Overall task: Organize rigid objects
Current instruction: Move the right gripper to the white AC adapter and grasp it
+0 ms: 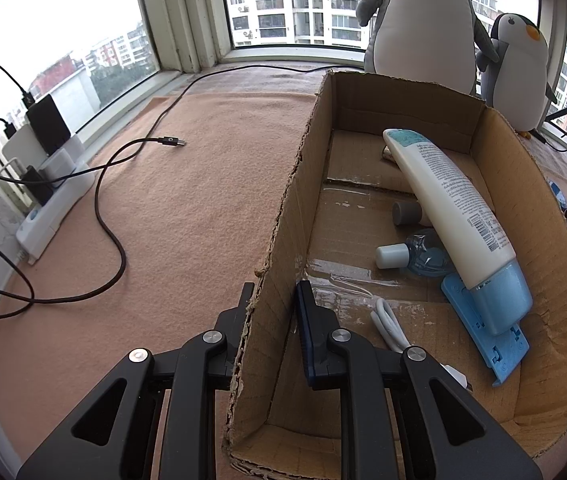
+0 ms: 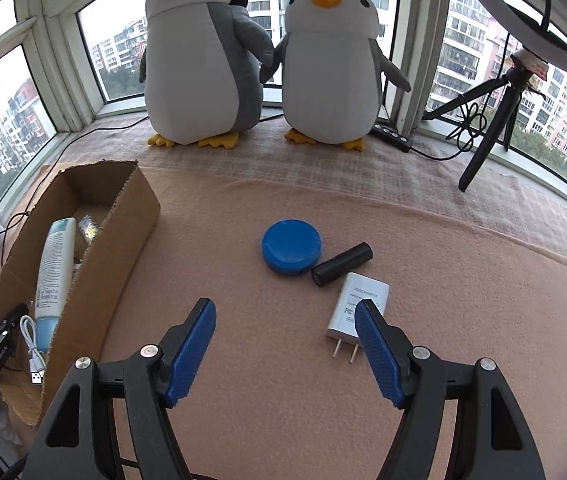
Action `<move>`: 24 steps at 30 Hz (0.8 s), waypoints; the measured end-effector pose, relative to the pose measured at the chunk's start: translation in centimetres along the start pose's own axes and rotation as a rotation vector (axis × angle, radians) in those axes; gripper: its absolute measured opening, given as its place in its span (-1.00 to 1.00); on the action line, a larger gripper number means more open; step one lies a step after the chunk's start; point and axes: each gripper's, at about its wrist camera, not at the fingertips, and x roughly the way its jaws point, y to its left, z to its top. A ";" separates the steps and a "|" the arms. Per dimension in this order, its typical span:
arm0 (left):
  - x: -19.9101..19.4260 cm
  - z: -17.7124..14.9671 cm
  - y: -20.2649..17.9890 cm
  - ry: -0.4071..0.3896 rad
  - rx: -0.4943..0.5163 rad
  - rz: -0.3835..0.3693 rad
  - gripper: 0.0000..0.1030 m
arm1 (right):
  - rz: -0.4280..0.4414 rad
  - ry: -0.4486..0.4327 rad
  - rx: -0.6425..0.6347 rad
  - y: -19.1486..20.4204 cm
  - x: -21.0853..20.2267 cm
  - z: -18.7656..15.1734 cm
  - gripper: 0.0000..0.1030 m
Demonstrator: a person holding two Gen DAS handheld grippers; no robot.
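In the left wrist view, the left gripper (image 1: 275,292) at bottom centre was clamped tight on the near side wall of the cardboard box (image 1: 283,216). Inside the box, right of centre, lay a white cable (image 1: 387,324), a blue plastic holder (image 1: 487,328) and a lotion tube (image 1: 451,204). In the right wrist view, the right gripper (image 2: 285,308) stood wide apart and empty at the bottom. Its right finger (image 2: 375,340) overlapped a white charger (image 2: 357,304); beyond lay a black cylinder (image 2: 341,265) touching a blue round case (image 2: 292,246). Two plush penguins (image 2: 203,60) stood along the top.
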 end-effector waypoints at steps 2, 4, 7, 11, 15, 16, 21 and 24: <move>0.0 0.0 0.0 0.000 0.000 0.000 -0.68 | -0.009 0.015 0.034 -1.5 0.3 -0.2 0.32; 0.0 0.0 0.0 0.000 0.001 0.001 -0.68 | -0.007 0.033 0.068 -2.8 0.8 -0.2 0.32; 0.0 0.0 0.0 0.000 0.000 0.000 -0.68 | -0.010 0.055 0.105 -4.4 1.5 -0.2 0.32; 0.0 0.0 0.0 0.000 0.000 0.000 -0.68 | -0.002 0.087 0.137 -5.6 2.6 0.0 0.32; 0.0 0.0 0.0 0.000 0.000 0.000 -0.68 | 0.014 0.117 0.171 -6.2 3.8 0.4 0.32; 0.0 0.0 0.0 0.000 0.000 0.000 -0.68 | 0.018 0.123 0.175 -6.2 4.0 0.5 0.32; 0.0 0.0 -0.1 0.000 0.000 0.000 -0.68 | 0.021 0.154 0.178 -6.2 5.2 0.9 0.32; 0.0 0.0 -0.1 0.000 0.001 0.001 -0.68 | 0.016 0.167 0.169 -6.0 5.8 1.1 0.32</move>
